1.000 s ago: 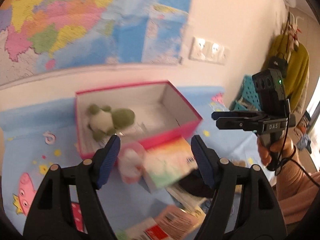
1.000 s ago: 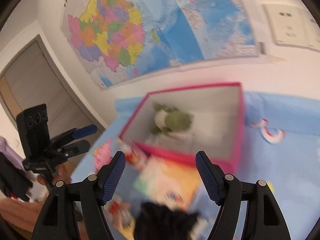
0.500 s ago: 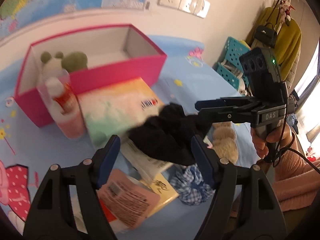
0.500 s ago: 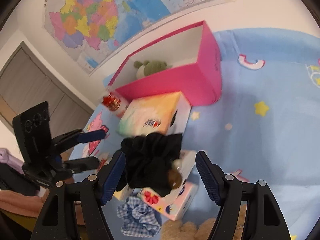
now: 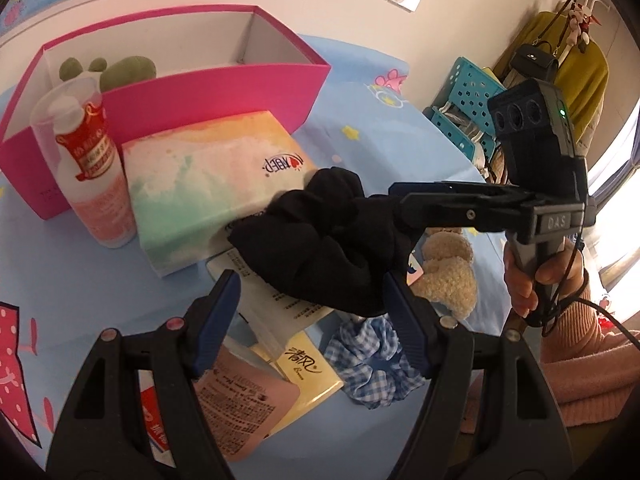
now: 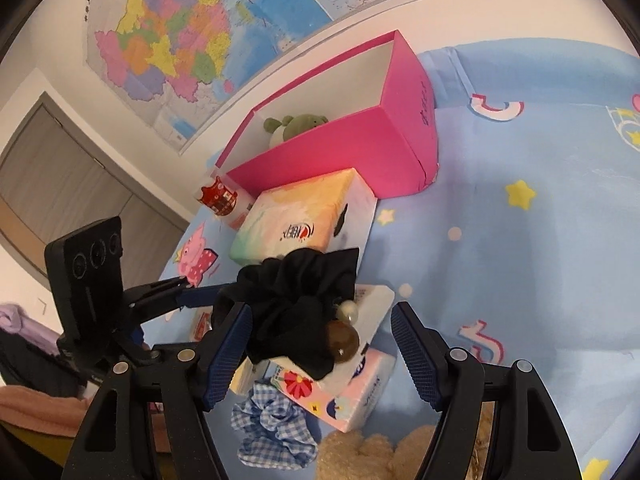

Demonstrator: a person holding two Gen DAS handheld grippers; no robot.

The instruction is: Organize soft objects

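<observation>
Right now both tongs stand released: the left gripper [image 5: 314, 304] and the right gripper [image 6: 320, 340] each have their pads apart with nothing clamped. The black scrunchie [image 5: 320, 240], the soft thing I am after, lies on a heap of tissue packs in front of the pink box [image 5: 200, 92], just past the pastel tissue box [image 5: 208, 188] that leans against the box's front wall. A green plush [image 5: 128, 70] already sits inside the box.

My worry is that both grippers crowd the same scrunchie from opposite sides. If I close them together, I judge the fingers may knock each other, or each take half of the fabric and stretch it. A low bite could also pinch the floral tissue pack [image 6: 352, 380] beneath and drag it toward the box. The bottle [image 5: 92, 168] standing at the box's front wall looks easy to tip on the carry.

Only the right wrist view shows the brown bead [image 6: 342, 340] and a pearl on the scrunchie, hard bits that could slip off a pad. Only the left wrist view shows the beige plush [image 5: 448, 272] whole, lying farther from the box than the scrunchie, and the person's hand [image 5: 532, 280] on the right handle. The blue checked scrunchie [image 5: 372, 360] shows in both, farther from the box still
</observation>
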